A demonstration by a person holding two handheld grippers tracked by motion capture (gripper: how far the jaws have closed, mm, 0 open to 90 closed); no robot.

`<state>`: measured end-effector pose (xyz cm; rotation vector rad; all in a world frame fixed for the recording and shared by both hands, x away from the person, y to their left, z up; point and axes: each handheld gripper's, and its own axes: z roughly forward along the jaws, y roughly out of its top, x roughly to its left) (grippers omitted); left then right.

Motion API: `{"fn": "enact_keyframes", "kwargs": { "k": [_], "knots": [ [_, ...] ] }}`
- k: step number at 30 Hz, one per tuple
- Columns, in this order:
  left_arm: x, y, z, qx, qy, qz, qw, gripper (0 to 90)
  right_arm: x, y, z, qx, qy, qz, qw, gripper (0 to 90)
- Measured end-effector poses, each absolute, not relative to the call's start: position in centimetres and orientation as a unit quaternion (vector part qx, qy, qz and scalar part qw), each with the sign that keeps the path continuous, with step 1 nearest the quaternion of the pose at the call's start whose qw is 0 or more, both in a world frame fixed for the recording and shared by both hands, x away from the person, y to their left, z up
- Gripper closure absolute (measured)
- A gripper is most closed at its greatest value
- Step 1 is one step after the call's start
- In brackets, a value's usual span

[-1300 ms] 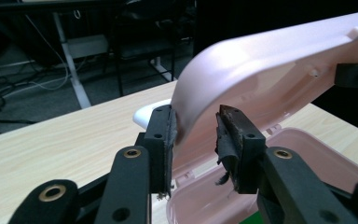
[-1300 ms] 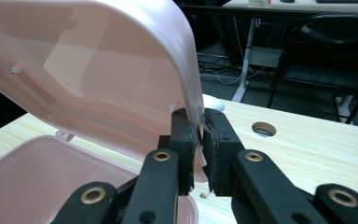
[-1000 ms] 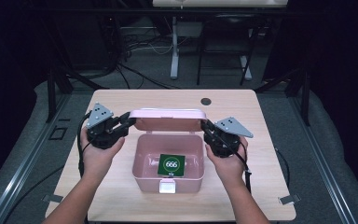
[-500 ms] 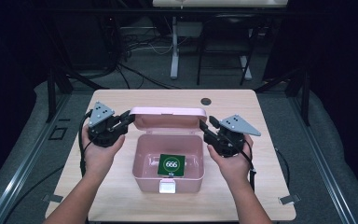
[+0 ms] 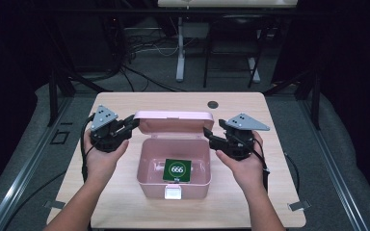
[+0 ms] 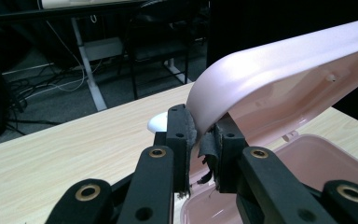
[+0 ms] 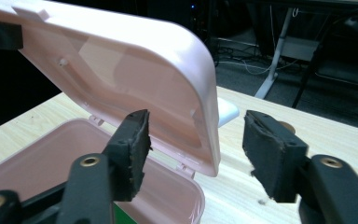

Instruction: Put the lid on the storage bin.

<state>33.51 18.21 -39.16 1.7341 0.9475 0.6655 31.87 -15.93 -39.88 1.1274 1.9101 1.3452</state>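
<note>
Holding up the pink lid (image 5: 172,118) by its left corner, with the left gripper (image 6: 200,144) pinched tight on the thin rim. Spread apart on the other side, the right gripper (image 7: 193,149) with the lid's right edge between its pads but not squeezed; jaws just been opening. Sitting in the middle of the table (image 5: 125,103), the pink box (image 5: 173,180), lid tipped up at the far side on its hinges. Lying flat at the bottom of the box, a green card (image 5: 177,170) with white writing.

Looks like light, hard plastic: smooth and shiny, so likely slippery under the pads. Stiff enough to keep its shape, yet thin at the rim, so bends a little if squeezed too hard. Small hinges at the far edge, maybe easy to snap if pushed back too far. Best taken at a corner, on the rim, where the edge curls and gives the pads something to bite. With one side let go, could twist or drop shut. Box light too, so could slide on the smooth wood.
</note>
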Motion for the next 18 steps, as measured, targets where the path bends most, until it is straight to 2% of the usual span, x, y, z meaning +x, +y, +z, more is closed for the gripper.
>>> {"fn": "enact_keyframes", "kwargs": {
  "k": [5,8,13,18],
  "knots": [
    [33.4,18.3,-39.2,0.718,0.391,0.274,0.506,80.0,31.8,-16.2,-39.5,0.421,0.718,0.486,0.268,40.1],
    [33.3,18.3,-39.3,0.719,0.391,0.272,0.505,79.9,31.9,-16.4,-39.6,0.429,0.717,0.488,0.253,33.1],
    [33.2,18.4,-39.3,0.720,0.390,0.272,0.506,79.9,32.0,-16.8,-39.6,0.433,0.717,0.484,0.253,23.2],
    [33.2,18.4,-39.3,0.720,0.390,0.271,0.506,79.9,32.0,-17.2,-39.4,0.443,0.706,0.498,0.239,17.8]
  ]
}}
